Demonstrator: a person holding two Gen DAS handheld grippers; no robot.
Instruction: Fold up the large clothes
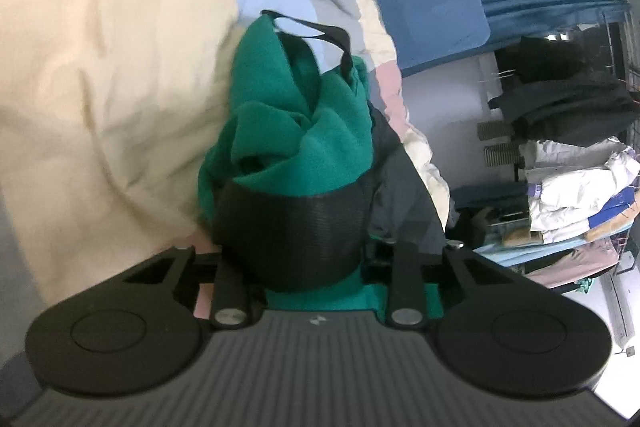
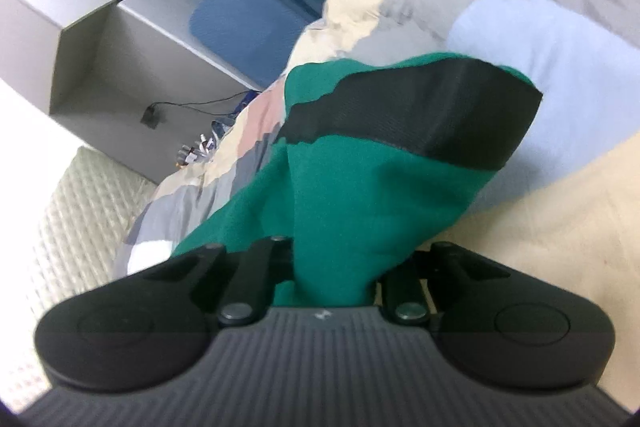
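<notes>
Green garment (image 1: 304, 131) hides both tools' fingertips; left tool (image 1: 292, 239) and right tool (image 2: 340, 267) grasping it.

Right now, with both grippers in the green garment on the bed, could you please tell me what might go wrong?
1. The left gripper holds a thick twisted wad of the green fabric garment with black bands, so lifting may bunch it instead of spreading it.
2. The right gripper is buried in cloth; its hold cannot be checked and could slip.
3. The patchwork pastel quilt lies directly beneath and might get pinched too.
</notes>
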